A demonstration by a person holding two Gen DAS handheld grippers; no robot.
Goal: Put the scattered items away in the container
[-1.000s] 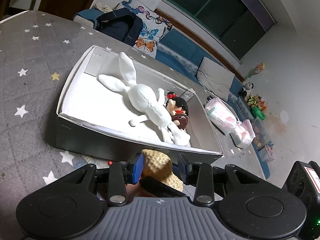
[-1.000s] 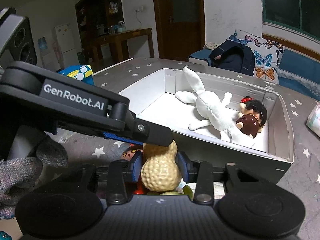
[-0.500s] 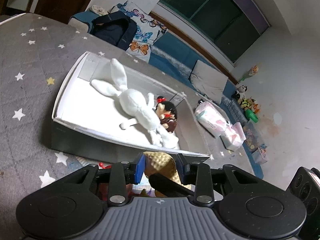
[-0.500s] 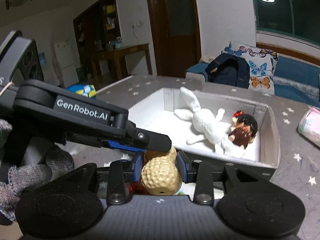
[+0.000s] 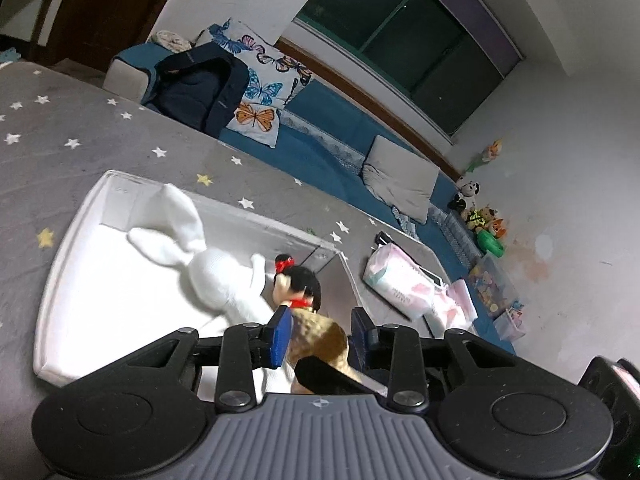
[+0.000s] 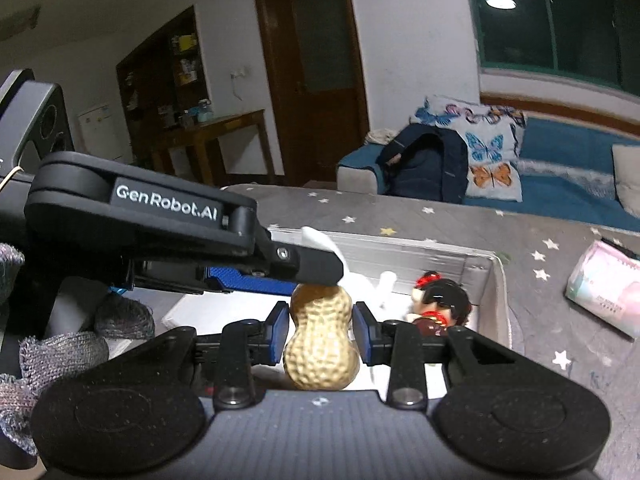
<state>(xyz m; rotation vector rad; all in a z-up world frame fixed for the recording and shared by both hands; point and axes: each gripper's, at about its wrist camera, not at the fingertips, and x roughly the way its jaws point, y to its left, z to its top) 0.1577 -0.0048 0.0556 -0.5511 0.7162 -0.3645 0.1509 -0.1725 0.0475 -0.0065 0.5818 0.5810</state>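
Right wrist view reads "GenRobot.AI" on the left gripper [image 6: 316,286], its fingers clamping the peanut toy's [image 6: 320,344] top. Right gripper [image 6: 320,330] fingers are closing on its waist; beyond them, the white box [image 6: 496,280] holds a plush rabbit [image 5: 216,276] and doll [image 6: 440,306].

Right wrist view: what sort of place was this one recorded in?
Most likely a home living room used as a play space: a blue sofa with a butterfly cushion, a wooden door, a star-patterned grey mat and a shelf unit.

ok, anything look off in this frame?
Yes: both grippers are clamped on the same peanut toy. The right gripper pinches its waist and the left gripper its far end, by the white box's near edge. One small toy hardly needs two grips. Nothing looks spilled or damaged.
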